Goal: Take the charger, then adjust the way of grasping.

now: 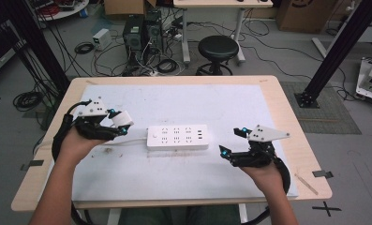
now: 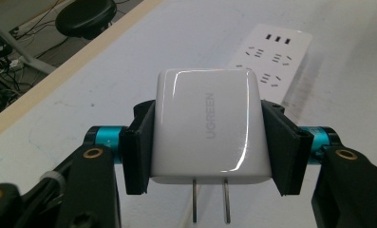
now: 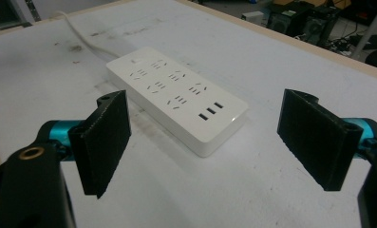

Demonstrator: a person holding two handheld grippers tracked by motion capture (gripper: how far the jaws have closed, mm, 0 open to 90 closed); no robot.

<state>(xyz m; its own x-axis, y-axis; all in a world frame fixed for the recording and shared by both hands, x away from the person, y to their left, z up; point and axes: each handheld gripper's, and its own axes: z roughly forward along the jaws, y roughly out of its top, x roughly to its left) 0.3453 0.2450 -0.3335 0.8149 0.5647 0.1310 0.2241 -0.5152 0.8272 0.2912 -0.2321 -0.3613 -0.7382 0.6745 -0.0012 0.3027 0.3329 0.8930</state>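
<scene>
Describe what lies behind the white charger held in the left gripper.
In the left gripper view, behind the charger lies the power strip on the white table. The charger covers the strip's near end, so its switch cannot be seen there.

Grey floor [image 1: 268,51] — cables, black stool [image 1: 218,48], computer towers [image 1: 143,30]

A white UGREEN wall charger [image 2: 207,126], a glossy rounded cube with its brand name in grey along one face, is clamped by its two opposite sides between black pads. Its two flat metal prongs stick out of one face, pointing toward the camera in the left gripper view. In the high view the charger [image 1: 121,119] is held off the surface just beside the power strip [image 1: 177,137], at the end where that strip's white cord leaves it, not plugged into any socket.
</scene>
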